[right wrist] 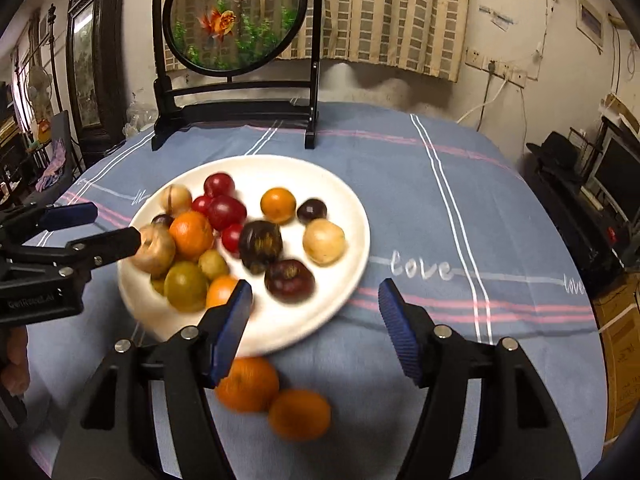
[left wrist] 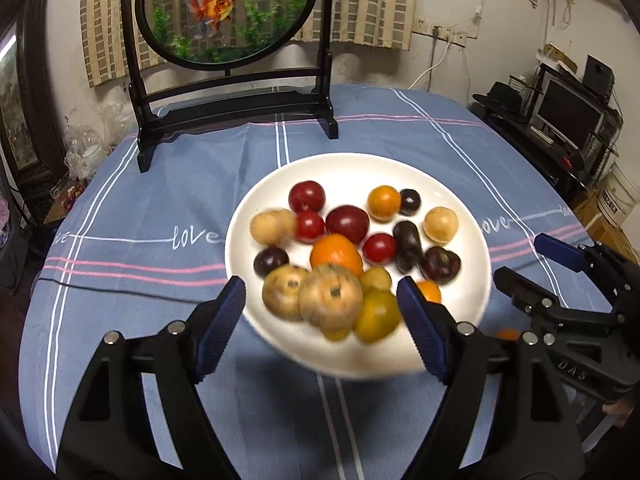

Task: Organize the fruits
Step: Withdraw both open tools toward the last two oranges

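A white plate [left wrist: 472, 216] [right wrist: 352, 200] on the blue tablecloth holds several mixed fruits: red, dark purple, tan, green and orange ones. My left gripper [left wrist: 322, 320] is open and empty, its fingers astride the plate's near edge over the tan fruits [left wrist: 330, 300]. It also shows at the left in the right wrist view [right wrist: 100, 224]. My right gripper [right wrist: 316, 320] is open and empty above the plate's near right edge. It also shows in the left wrist view [left wrist: 532, 264]. Two oranges [right wrist: 248, 384] [right wrist: 300, 414] lie on the cloth just in front of the plate.
A black wooden stand with a round goldfish screen [left wrist: 228, 12] [right wrist: 236, 16] stands at the table's far side. The blue striped tablecloth [left wrist: 140, 208] covers the round table. A dark cabinet with a monitor [left wrist: 568, 116] is off to the right.
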Demonstrator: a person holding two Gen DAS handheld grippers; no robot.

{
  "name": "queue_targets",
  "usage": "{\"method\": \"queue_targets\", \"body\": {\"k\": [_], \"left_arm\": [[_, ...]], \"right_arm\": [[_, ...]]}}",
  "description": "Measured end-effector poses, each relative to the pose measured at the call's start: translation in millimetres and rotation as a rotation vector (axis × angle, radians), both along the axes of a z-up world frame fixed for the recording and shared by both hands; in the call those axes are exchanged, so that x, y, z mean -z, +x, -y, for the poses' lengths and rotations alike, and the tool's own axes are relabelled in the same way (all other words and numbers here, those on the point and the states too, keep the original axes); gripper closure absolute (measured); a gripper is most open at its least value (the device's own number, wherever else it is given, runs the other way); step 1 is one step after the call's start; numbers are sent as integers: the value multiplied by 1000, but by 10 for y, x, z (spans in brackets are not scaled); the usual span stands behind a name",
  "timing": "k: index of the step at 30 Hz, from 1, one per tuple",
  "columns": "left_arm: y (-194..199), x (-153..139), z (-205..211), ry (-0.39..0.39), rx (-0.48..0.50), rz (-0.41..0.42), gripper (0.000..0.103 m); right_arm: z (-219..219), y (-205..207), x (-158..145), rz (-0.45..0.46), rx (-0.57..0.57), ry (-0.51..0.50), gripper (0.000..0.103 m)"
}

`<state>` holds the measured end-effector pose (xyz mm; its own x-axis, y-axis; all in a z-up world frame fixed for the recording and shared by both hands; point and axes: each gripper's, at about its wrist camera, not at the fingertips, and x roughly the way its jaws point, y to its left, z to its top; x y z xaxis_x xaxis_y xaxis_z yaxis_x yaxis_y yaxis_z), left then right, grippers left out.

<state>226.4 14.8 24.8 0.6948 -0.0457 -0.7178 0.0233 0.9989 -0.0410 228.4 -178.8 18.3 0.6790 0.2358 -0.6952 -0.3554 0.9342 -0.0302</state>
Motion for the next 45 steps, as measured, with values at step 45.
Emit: {"method": "queue_targets", "body": {"k": [45], "left_arm": [[-1182, 562, 140, -68, -2, -107, 11]], "right_arm": [[212, -720, 568, -205, -20, -57, 36]]}}
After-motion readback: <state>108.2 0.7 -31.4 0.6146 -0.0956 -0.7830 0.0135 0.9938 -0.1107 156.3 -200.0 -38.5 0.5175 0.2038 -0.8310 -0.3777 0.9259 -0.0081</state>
